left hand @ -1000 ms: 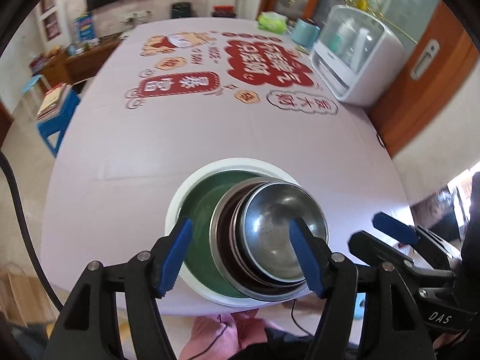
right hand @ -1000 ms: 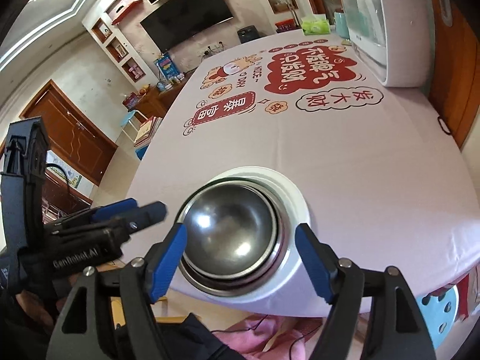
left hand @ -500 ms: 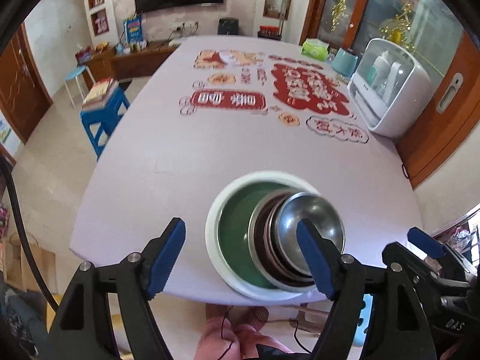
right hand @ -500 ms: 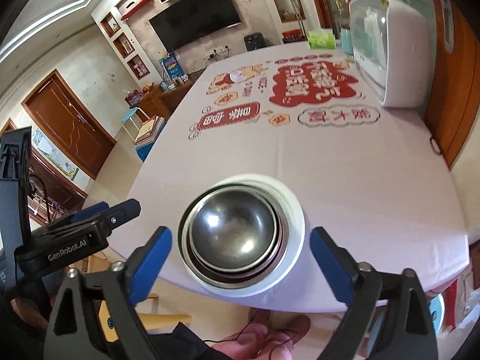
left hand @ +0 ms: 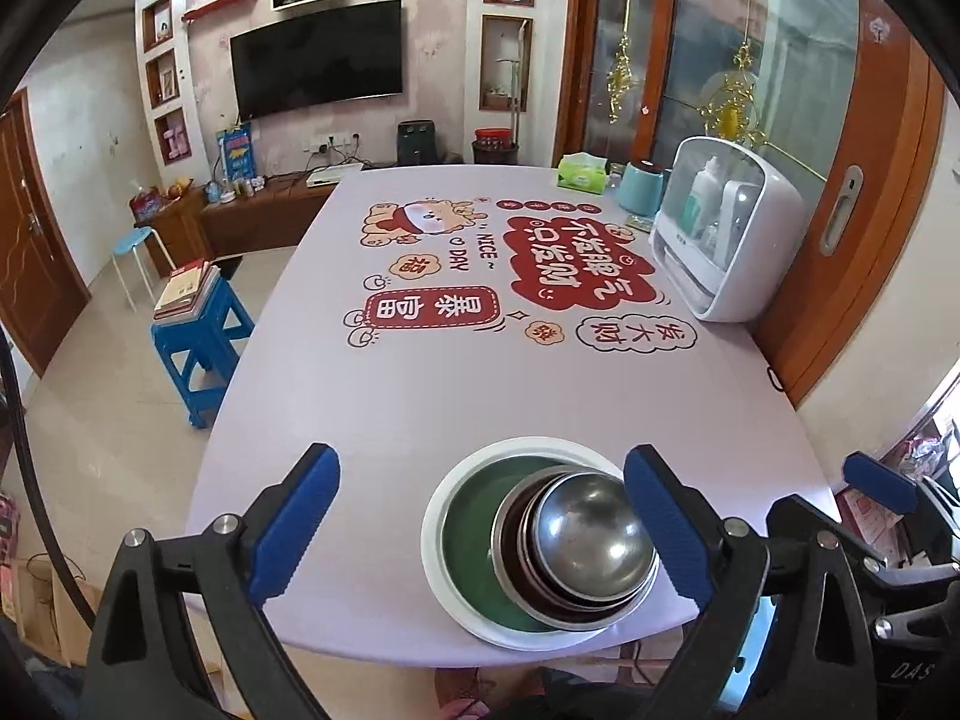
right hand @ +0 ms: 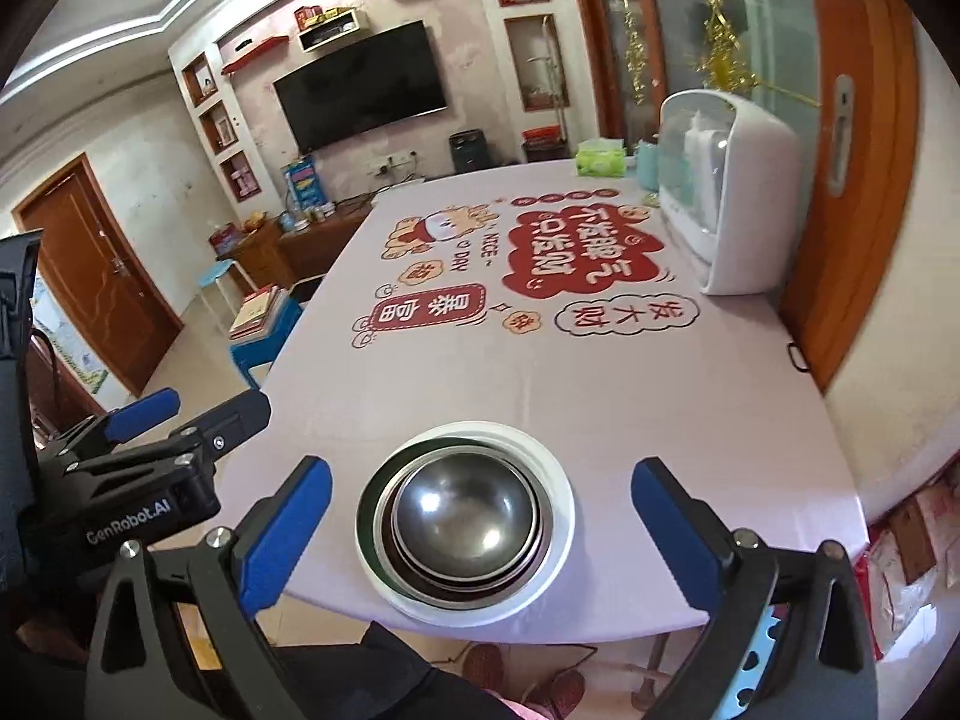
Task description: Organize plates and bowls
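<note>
Both grippers risen, fingers opening, empty, above nested bowls on plate.

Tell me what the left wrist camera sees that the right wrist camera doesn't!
Only the left wrist view shows the plate's green inside beside the bowls, and the whole blue stool with books on it.

Only the right wrist view shows the left gripper's black body with its printed label, and the white ceiling moulding.

Both show the stacked steel bowls in the white-rimmed plate near the table's front edge, the television, the white cabinet, and a gripper with blue pads, its jaws opening with nothing between them.
</note>
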`<action>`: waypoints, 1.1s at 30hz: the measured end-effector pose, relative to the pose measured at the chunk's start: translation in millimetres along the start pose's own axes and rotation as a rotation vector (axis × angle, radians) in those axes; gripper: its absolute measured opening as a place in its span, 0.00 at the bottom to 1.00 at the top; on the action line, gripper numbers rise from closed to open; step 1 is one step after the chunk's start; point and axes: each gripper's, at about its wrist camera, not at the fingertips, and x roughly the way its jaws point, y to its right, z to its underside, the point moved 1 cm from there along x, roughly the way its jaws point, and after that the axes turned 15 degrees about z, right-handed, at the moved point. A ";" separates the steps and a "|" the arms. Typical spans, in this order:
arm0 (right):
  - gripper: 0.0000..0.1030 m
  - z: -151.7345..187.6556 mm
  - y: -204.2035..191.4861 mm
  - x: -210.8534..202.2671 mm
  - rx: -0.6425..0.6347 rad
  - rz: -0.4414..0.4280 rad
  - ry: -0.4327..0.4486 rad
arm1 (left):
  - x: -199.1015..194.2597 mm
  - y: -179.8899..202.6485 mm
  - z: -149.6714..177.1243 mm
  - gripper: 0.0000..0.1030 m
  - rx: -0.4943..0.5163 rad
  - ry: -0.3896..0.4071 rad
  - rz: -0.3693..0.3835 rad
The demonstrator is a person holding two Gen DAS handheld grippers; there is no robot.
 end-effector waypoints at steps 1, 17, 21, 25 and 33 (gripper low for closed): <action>0.98 1.4 -0.9 -2.1 0.002 0.002 0.004 | -1.2 -0.2 1.3 0.93 -0.001 0.000 -0.010; 0.98 22.6 -11.3 -8.6 0.030 0.067 0.020 | -16.8 -15.1 25.8 0.99 -0.047 0.038 -0.089; 0.98 22.8 -12.0 -7.6 0.033 0.072 0.019 | -18.3 -18.4 27.1 0.99 -0.053 0.044 -0.100; 0.98 23.7 -11.9 -7.6 0.033 0.072 0.018 | -18.8 -18.1 26.4 0.99 -0.043 0.046 -0.086; 0.98 24.1 -8.7 -5.4 0.047 0.084 0.012 | -17.0 -13.1 24.2 0.99 -0.014 0.053 -0.071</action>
